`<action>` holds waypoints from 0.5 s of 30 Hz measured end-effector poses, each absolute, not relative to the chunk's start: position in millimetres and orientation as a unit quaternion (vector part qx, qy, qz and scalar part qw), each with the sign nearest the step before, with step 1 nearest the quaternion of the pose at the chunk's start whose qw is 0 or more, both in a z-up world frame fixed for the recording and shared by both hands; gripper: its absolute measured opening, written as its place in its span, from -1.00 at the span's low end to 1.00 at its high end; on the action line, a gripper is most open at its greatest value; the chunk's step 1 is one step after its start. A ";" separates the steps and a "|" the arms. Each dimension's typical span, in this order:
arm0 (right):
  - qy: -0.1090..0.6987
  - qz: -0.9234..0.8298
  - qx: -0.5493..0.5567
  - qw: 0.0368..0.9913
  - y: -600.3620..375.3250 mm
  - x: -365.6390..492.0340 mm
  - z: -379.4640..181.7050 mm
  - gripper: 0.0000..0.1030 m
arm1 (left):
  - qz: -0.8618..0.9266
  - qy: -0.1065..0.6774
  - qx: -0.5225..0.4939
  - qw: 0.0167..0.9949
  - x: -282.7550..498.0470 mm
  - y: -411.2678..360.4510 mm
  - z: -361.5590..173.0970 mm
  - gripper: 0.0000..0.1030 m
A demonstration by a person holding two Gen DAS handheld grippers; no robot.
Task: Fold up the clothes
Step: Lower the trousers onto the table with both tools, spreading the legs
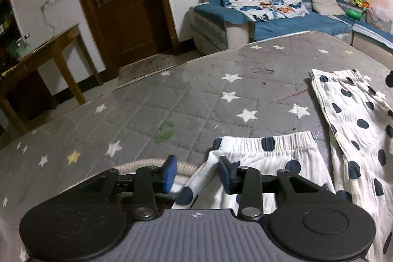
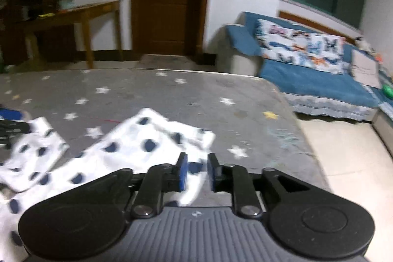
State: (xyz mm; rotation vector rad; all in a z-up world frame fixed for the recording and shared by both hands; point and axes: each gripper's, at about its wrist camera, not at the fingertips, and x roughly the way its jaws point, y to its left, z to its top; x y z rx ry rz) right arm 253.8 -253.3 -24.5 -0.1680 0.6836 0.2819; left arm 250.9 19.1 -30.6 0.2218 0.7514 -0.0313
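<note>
White crinkled cotton with navy dots: the trousers (image 1: 348, 129) lie on the grey star-print mattress (image 1: 172, 95), over toward its right half in the left wrist view. We go from left to right.

Left gripper (image 1: 197, 171): jaws apart, nothing clamped. It hangs low over the elastic waistband (image 1: 265, 143), whose left corner sits just beside and under the blue pads (image 1: 170, 167). A pale cord-like edge runs along the mattress below the left pad; we cannot tell what it is.

Right gripper (image 2: 197, 168): jaws apart as well, nearer together than the left pair. White cloth shows in the gap, but the view is blurred and we judge it is not pinched.

Step in hand, as we read it: taking hold of the trousers at two points to begin a fold. To do it well, we would bite the waistband corner deep enough to catch both layers, match the right grip on the same edge, and lift evenly so the thin fabric does not twist or drag.

Orientation: from the left wrist view the waistband lies crosswise nearest us, and one leg runs away up the mattress, so the long axis points away from the gripper, slanting a little leftward. Its hem (image 1: 334, 74) is the far end. A second panel lies alongside, touching.
</note>
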 end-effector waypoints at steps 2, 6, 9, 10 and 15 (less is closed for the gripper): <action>0.336 0.167 -0.088 0.923 -242.9 256.7 -26.0 -0.46 | -0.017 0.365 0.114 0.924 255.9 17.1 -34.0 -0.14; 0.352 0.208 -0.104 0.907 -220.2 266.0 -36.0 -0.35 | -0.028 0.360 0.114 0.925 264.4 17.3 -35.6 -0.14; 0.364 0.219 -0.116 0.898 -206.8 274.6 -44.3 -0.32 | -0.038 0.353 0.127 0.926 268.1 15.9 -37.9 -0.17; 0.368 0.221 -0.119 0.895 -203.2 277.8 -47.0 -0.32 | -0.042 0.351 0.132 0.926 269.1 15.1 -38.5 -0.29; 0.378 0.223 -0.109 0.892 -194.9 297.0 -54.6 -0.17 | -0.007 0.343 0.151 0.927 281.5 14.3 -41.9 -0.46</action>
